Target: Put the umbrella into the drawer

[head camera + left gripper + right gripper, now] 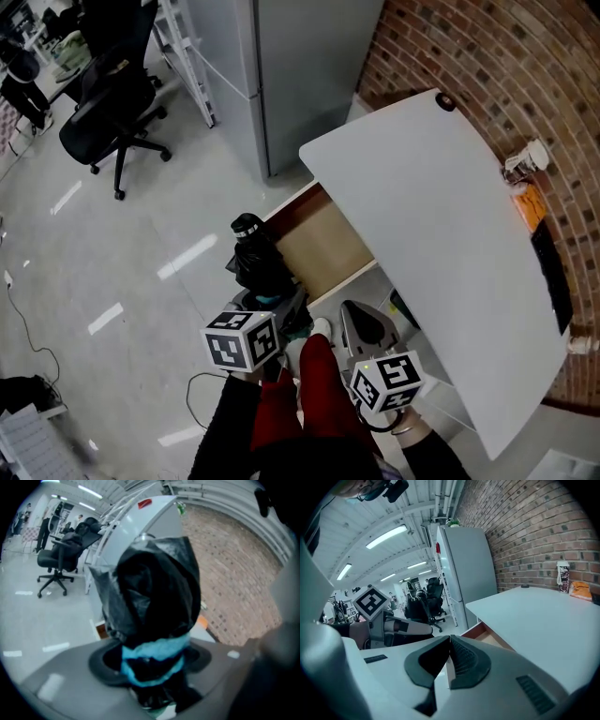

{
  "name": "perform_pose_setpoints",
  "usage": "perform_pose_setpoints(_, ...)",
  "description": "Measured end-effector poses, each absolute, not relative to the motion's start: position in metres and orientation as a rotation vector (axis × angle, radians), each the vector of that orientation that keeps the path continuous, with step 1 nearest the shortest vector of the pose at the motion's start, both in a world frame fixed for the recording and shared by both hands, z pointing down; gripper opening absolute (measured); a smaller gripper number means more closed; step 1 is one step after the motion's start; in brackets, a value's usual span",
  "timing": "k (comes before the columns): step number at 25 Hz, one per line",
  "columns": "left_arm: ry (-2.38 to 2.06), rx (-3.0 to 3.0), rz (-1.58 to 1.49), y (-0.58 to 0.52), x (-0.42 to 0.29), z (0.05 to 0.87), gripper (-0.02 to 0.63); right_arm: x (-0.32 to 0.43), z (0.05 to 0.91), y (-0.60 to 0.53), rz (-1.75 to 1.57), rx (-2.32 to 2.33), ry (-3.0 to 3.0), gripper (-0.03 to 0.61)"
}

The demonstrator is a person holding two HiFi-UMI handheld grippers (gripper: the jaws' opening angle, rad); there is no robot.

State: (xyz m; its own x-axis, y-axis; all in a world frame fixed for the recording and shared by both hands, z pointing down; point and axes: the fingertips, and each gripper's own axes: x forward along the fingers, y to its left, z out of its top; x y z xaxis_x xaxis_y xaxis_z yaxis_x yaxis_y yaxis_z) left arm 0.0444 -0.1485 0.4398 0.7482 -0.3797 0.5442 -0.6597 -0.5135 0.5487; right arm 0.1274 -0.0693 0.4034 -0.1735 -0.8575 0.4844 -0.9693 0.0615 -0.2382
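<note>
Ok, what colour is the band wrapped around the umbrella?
The band is light blue, against the black umbrella; it shows best in the left gripper view.

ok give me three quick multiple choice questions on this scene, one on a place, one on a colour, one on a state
1. Where is the open drawer?
A. under the edge of the white table
B. standing alone in the middle of the floor
C. on top of the table

2. What colour is the band around the black umbrella?
A. red
B. light blue
C. yellow

3. How do the right gripper fingers stand?
A. wide apart
B. clamped on the umbrella
C. together, with nothing between them

Answers:
1 A: the head view shows the drawer jutting out from beneath the tabletop.
2 B: the left gripper view shows a light blue wrap on the black fabric.
3 C: the right gripper view shows the two pads meeting, with nothing between them.
</note>
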Motion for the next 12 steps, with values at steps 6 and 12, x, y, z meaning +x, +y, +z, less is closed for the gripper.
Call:
perform_pose_setpoints(6,-0.789,2.117,0.488,-0.166,0.072,0.476,0.276,0.139,0.442,-0.092,0.811,1.773,-2.096,0.006)
perform_pose_setpoints(12,-0.796,2.079,0.527,-0.181,0.094,0.509,0.278,0.147,0.475,-0.105,0.862,1.706,-2.054,0.006)
